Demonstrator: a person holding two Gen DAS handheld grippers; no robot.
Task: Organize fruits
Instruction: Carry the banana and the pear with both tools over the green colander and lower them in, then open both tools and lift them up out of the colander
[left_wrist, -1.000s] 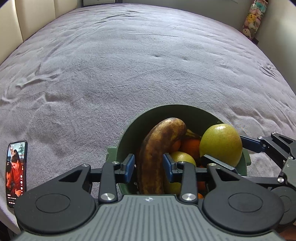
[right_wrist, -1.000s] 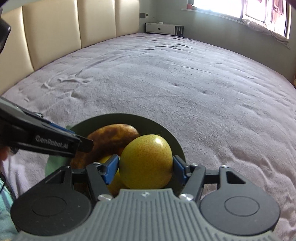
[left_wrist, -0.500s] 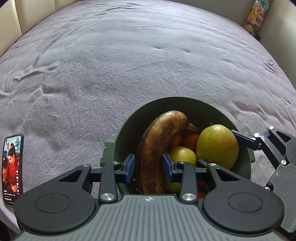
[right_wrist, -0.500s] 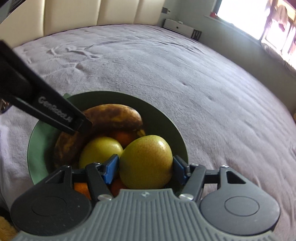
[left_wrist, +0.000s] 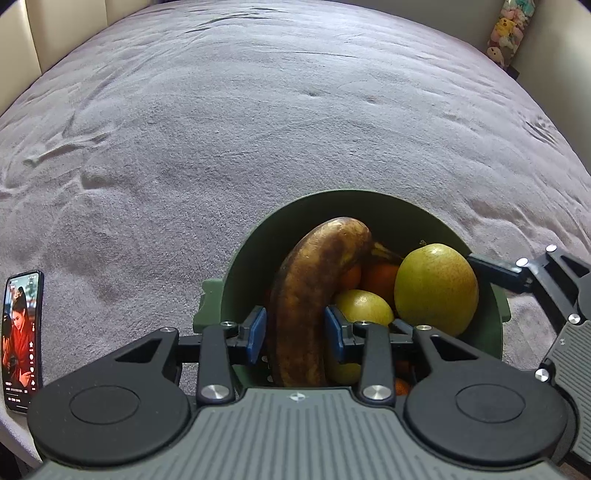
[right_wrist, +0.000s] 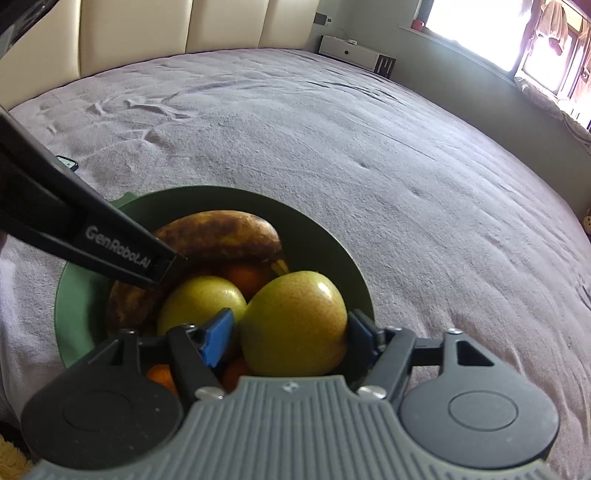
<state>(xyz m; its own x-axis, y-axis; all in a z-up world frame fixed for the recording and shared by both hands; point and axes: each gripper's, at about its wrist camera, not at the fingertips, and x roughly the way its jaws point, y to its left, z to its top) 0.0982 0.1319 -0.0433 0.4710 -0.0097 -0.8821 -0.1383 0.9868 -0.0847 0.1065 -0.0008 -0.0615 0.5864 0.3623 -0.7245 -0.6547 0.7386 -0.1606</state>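
Left tongs (left_wrist: 294, 329): blue pads clamped on brown overripe banana (left_wrist: 310, 295). Right tongs (right_wrist: 291, 334): jaws just widened around large yellow-green pear (right_wrist: 295, 325), left pad apparently clear. Both fruits in round dark-green bowl (left_wrist: 258, 243) on grey-blanketed bed (left_wrist: 258, 110).

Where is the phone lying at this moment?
In the left wrist view the phone lies at the far left edge on the grey bedspread, screen lit, left of the green bowl and apart from it.

Left tool (left_wrist: 294, 329) clamped on the banana (left_wrist: 314, 295), right tool (right_wrist: 288, 338) just opening, pear (right_wrist: 295, 321) between its jaws
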